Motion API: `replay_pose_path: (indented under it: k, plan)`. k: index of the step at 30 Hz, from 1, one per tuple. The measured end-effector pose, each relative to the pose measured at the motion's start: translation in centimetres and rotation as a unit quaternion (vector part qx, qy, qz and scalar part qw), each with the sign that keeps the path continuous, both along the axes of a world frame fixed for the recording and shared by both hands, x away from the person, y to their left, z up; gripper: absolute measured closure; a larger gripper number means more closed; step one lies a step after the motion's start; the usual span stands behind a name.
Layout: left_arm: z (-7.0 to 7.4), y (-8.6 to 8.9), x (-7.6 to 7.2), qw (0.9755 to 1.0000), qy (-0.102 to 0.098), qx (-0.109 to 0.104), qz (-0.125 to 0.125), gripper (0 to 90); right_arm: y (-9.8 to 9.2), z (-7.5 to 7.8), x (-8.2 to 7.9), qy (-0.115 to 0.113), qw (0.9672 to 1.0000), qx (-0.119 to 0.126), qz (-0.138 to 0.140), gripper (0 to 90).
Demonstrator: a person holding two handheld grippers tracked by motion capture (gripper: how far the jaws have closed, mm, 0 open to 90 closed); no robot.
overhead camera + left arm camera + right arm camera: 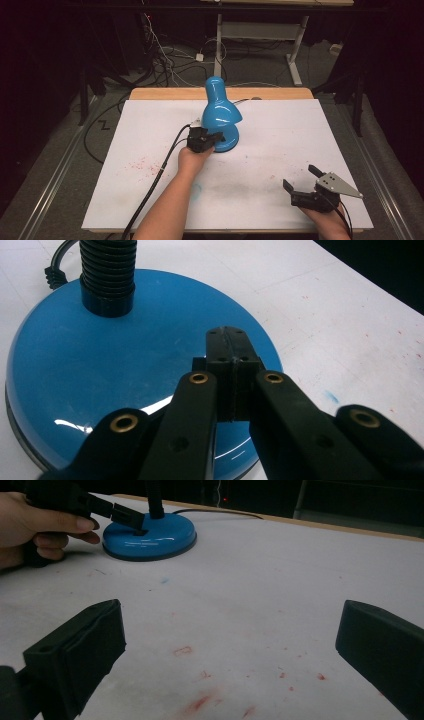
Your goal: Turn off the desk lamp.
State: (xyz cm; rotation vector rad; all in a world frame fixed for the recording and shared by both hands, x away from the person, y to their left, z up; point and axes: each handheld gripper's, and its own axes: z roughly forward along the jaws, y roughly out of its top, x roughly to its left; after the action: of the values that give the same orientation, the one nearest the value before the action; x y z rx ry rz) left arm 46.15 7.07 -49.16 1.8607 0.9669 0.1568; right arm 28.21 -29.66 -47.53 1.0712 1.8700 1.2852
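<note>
A blue desk lamp (pixel 218 107) stands near the middle of the white table, its shade tipped over a round blue base (pixel 100 375) with a black ribbed neck (pixel 107 275). My left gripper (pixel 216 137) is shut with nothing between its jaws, and its tips (pixel 227 342) rest on top of the base's near side. The same tips touch the base (pixel 150 537) in the right gripper view. My right gripper (pixel 300 177) hovers wide open over the table's near right corner, with bare table between its fingers (pixel 85 645).
The white tabletop (pixel 280 135) carries red specks at left (pixel 142 164) and a faint blue smear. The lamp's black cord (pixel 220 513) runs off the far edge. Table legs and loose cables lie on the floor beyond.
</note>
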Motion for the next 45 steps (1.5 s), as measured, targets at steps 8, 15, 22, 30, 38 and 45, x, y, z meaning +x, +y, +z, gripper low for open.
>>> replay_pose_path:
  k: [8, 15, 22, 30, 38, 45]
  plan:
    - [0.1, -0.1, -0.2, 1.0000, -0.005, 0.007, 0.002, 88.2, 0.1, 0.0, 0.0, 0.001, 1.0000, 0.001, -0.001, 0.3]
    - [0.2, 0.3, -0.9, 0.9999, -0.003, 0.002, 0.010, 88.2, -0.1, 0.0, 0.2, -0.001, 1.0000, 0.003, -0.001, 0.3]
    - [0.3, 1.9, -2.2, 0.9999, -0.004, 0.001, 0.016, 88.1, 0.0, 0.1, 0.2, -0.003, 1.0000, 0.000, 0.000, 0.3]
    - [1.1, 4.3, -4.1, 0.9995, -0.014, 0.015, 0.026, 88.2, 0.1, 0.2, 0.1, -0.002, 1.0000, 0.003, -0.003, 0.3]
    - [1.3, 6.8, -6.4, 0.9988, -0.019, 0.036, 0.029, 88.2, 0.3, 0.3, 0.0, 0.002, 1.0000, 0.007, -0.005, 0.3]
    - [1.1, 8.6, -8.9, 0.9976, -0.023, 0.060, 0.027, 88.1, 0.1, 0.2, 0.0, -0.004, 1.0000, -0.001, -0.003, 0.3]
